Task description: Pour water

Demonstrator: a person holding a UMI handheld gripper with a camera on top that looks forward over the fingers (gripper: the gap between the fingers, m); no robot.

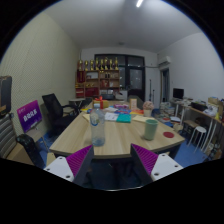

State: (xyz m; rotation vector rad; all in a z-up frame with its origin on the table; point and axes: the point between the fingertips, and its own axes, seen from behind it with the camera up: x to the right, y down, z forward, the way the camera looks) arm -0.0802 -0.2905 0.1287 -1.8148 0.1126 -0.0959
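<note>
gripper (pixel 113 160) open, bottle (pixel 97 128) and cup (pixel 150 128) on table (pixel 120 146) beyond it

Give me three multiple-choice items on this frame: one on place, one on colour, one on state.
1. Where is the clear bottle?
A. on the table, beyond the tool's left finger
B. on the shelf
C. between the fingers

2. What colour is the cup on the table?
A. red
B. pale green
C. black

3. What state is the tool in?
A. shut on the bottle
B. shut on the cup
C. open, holding nothing

Key: 1 A, the bottle stands on the tabletop ahead of the left finger. 2 B, the cup looks pale green. 3 C, the pink pads stand apart with only table between them.
</note>
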